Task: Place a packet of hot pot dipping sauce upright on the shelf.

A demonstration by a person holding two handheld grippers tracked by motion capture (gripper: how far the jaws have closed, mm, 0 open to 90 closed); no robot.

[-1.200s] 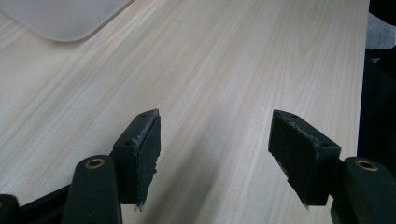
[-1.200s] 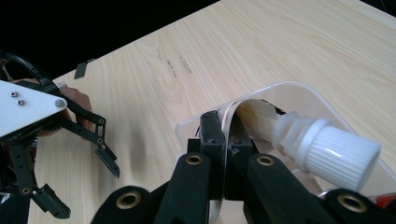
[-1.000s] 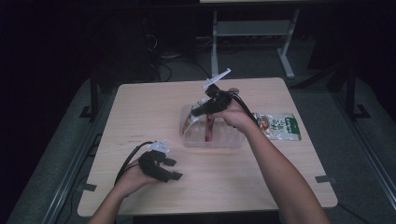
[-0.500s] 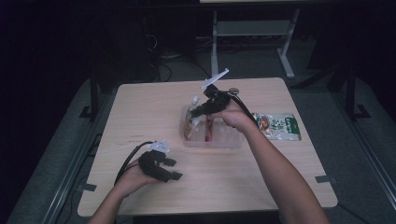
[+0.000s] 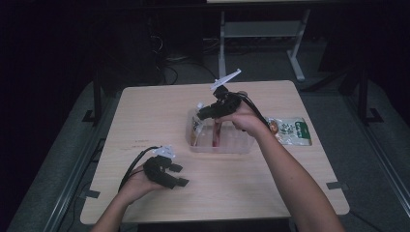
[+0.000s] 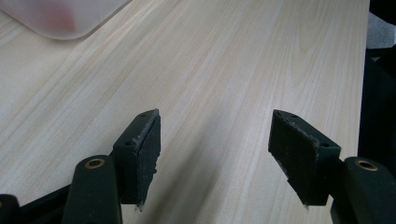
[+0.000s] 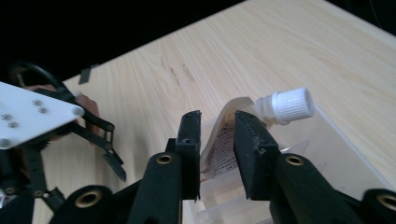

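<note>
A clear plastic bin [image 5: 232, 149] stands mid-table. My right gripper [image 5: 202, 112] hovers over its left end, shut on the top of a spout pouch [image 5: 197, 123] that hangs into the bin. In the right gripper view the jaws [image 7: 217, 119] pinch the pouch [image 7: 219, 140] just beside its white cap [image 7: 286, 106], above the bin wall [image 7: 327, 154]. A reddish pouch [image 5: 216, 133] stands in the bin. My left gripper [image 5: 179, 175] rests on the table at the front left, open, with bare wood between its jaws [image 6: 215, 135].
A green and white packet [image 5: 290, 130] lies on the table right of the bin. The bin's corner [image 6: 60, 18] shows far off in the left gripper view. The left hand's gripper [image 7: 70, 135] appears beyond the pouch. Dark floor and a desk frame surround the table.
The right gripper has shifted slightly left and down with the pouch, at the bin's left end. The left gripper has not moved.
</note>
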